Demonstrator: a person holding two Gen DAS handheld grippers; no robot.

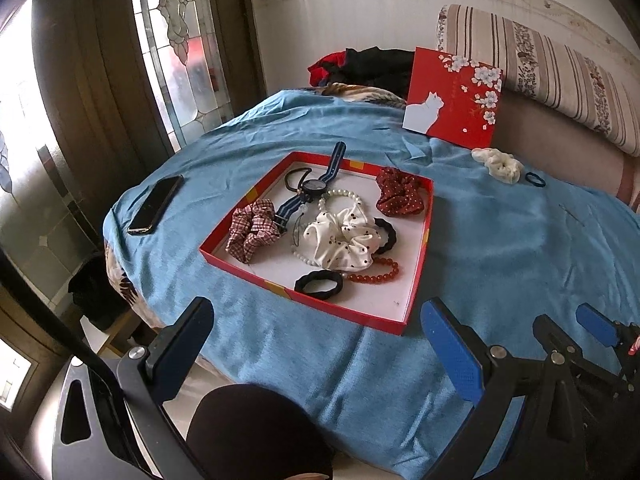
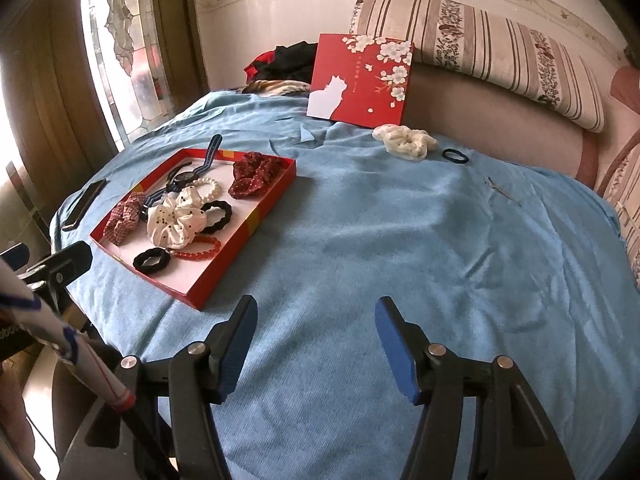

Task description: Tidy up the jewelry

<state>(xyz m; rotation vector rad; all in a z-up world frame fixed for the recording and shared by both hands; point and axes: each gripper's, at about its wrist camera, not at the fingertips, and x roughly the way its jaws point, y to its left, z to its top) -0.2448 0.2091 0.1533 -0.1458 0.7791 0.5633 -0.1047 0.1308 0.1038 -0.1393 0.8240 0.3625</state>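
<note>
A red box tray (image 1: 418, 276) (image 2: 256, 216) lies on the blue cloth. In it are a white dotted scrunchie (image 1: 344, 240) (image 2: 176, 216), a plaid scrunchie (image 1: 252, 232), a dark red scrunchie (image 1: 400, 192) (image 2: 252, 178), a black hair tie (image 1: 320, 284) (image 2: 152, 260), a red bead bracelet (image 1: 376, 274), a pearl bracelet (image 2: 208, 188) and a striped-band watch (image 1: 314, 188). A cream scrunchie (image 1: 498, 164) (image 2: 404, 140) and a dark hair tie (image 1: 535, 179) (image 2: 455, 156) lie on the cloth outside the tray. My left gripper (image 1: 316, 328) is open near the tray's front edge. My right gripper (image 2: 316, 320) is open and empty over bare cloth.
The red box lid (image 1: 456, 96) (image 2: 360, 80) with a white cat leans against a striped cushion (image 2: 500, 48). A black phone (image 1: 156, 204) lies left of the tray. A thin hair pin (image 2: 500, 190) lies on the cloth. Dark clothes (image 1: 368, 64) are heaped behind. The bed edge drops at the left.
</note>
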